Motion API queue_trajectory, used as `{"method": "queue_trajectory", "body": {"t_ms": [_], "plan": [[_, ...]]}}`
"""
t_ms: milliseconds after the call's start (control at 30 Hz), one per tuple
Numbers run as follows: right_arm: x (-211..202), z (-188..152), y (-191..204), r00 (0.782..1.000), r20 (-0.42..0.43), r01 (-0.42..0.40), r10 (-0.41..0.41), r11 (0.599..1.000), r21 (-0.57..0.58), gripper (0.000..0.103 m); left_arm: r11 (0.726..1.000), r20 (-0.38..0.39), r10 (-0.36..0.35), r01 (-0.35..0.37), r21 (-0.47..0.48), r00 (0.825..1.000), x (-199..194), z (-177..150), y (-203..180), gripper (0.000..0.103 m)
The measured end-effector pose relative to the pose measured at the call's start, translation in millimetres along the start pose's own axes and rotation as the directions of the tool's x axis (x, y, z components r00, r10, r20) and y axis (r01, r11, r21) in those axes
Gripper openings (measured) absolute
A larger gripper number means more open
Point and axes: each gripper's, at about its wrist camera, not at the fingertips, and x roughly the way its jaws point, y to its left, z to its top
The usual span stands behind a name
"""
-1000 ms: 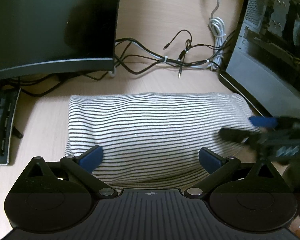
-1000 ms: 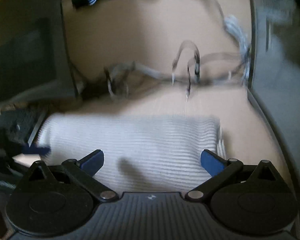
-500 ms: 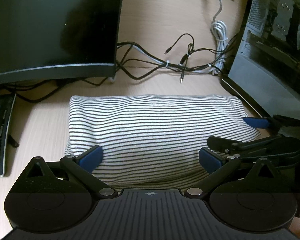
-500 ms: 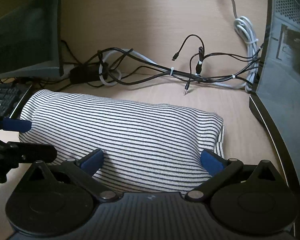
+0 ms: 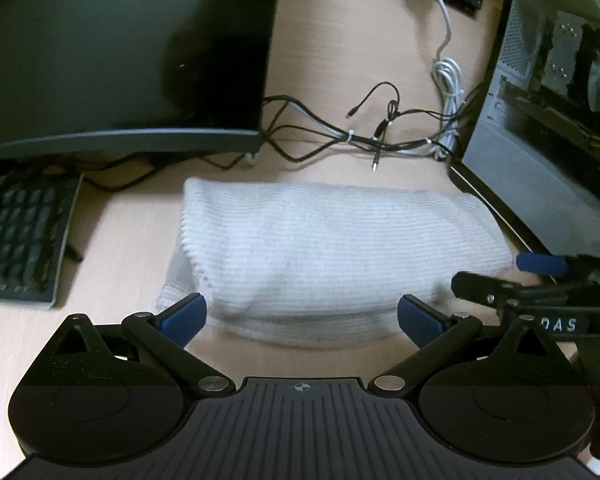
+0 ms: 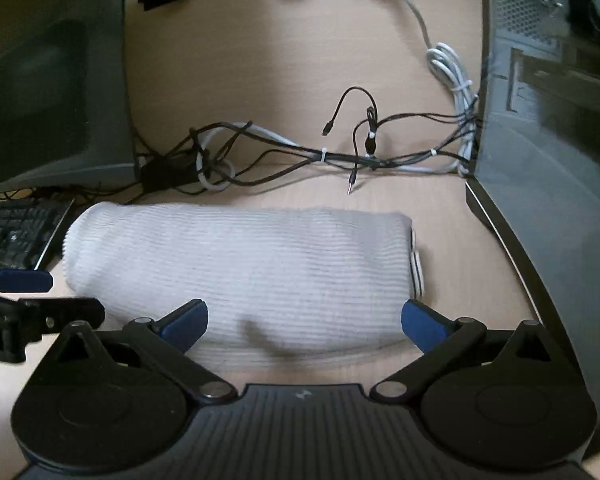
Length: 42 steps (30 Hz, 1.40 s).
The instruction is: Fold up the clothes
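Both sets of jaws stand wide apart and hold nothing: the left gripper [image 5: 302,314] has its blue pads just off the near edge of the folded garment [image 5: 332,256], and the right gripper [image 6: 304,320] frames the same near edge from its own side. In the left wrist view the right gripper [image 5: 512,280] reaches in from the right beside the garment's right end; in the right wrist view the left gripper [image 6: 40,296] comes in from the left beside its left end. That garment [image 6: 240,272], a pale ribbed or finely striped piece blurred by motion, lies folded into a thick oblong on the light wooden surface [image 6: 260,60], its layered edges showing at the right end. Left of it sits a black keyboard [image 5: 16,236], partly under a dark curved monitor [image 5: 120,52]. Behind the garment a tangle of black and white cables [image 6: 340,152] runs across the surface, with a coiled white cable [image 5: 448,80] beyond. A computer case [image 5: 548,100] with a glass side panel stands at the right, near the garment's right end.
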Motion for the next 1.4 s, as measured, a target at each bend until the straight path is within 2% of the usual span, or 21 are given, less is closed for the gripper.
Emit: {"method": "queue_trajectory", "body": {"t_ms": [200, 400, 600, 700, 767, 900, 1000, 1133, 1400], "plan": [[-25.7, -26.7, 18.8, 0.998, -0.057, -0.027, 0.028, 0.999, 0.025, 0.103, 1.000, -0.039, -0.025, 0.024, -0.018, 0.999, -23.4, -25.3, 6.5, 0.103], [-67.6, -51.6, 48.1, 0.999, -0.017, 0.032, -0.032, 0.999, 0.042, 0.103, 0.999, -0.033, -0.036, 0.036, -0.021, 0.999, -45.9, -46.1, 6.8, 0.103], [-98.9, -76.1, 63.1, 0.994, -0.039, 0.105, -0.103, 0.994, 0.037, 0.103, 1.000, -0.031, 0.020, -0.020, -0.021, 0.999, -62.6, -63.6, 1.0, 0.103], [-115.0, -70.5, 59.8, 0.991, 0.025, 0.129, -0.131, 0.990, 0.061, 0.103, 0.999, 0.030, 0.054, -0.054, -0.003, 0.998, -82.0, -57.2, -3.4, 0.103], [-123.5, -62.2, 56.9, 0.987, 0.073, 0.138, -0.144, 0.987, 0.077, 0.103, 0.997, 0.042, 0.076, -0.075, -0.016, 0.996, -92.4, -51.0, -5.4, 0.103], [-133.2, -47.7, 56.7, 0.986, 0.105, 0.121, -0.127, 0.991, 0.062, 0.103, 0.991, 0.061, 0.127, -0.124, -0.050, 0.990, -104.1, -50.4, -17.5, 0.103], [-141.3, -55.5, 54.5, 0.990, 0.094, 0.104, -0.108, 0.993, 0.048, 0.103, 0.987, 0.045, 0.145, -0.141, -0.074, 0.988, -109.1, -54.7, -31.1, 0.103], [-152.2, -68.7, 51.2, 0.994, 0.075, 0.081, -0.083, 0.996, 0.030, 0.103, 0.985, 0.034, 0.166, -0.164, -0.047, 0.986, -117.8, -69.9, -53.5, 0.103], [-167.5, -85.1, 43.5, 0.998, 0.057, 0.027, -0.028, 0.999, 0.027, 0.103, 0.981, 0.011, 0.189, -0.188, -0.048, 0.982, -131.7, -89.6, -72.1, 0.103]]}}
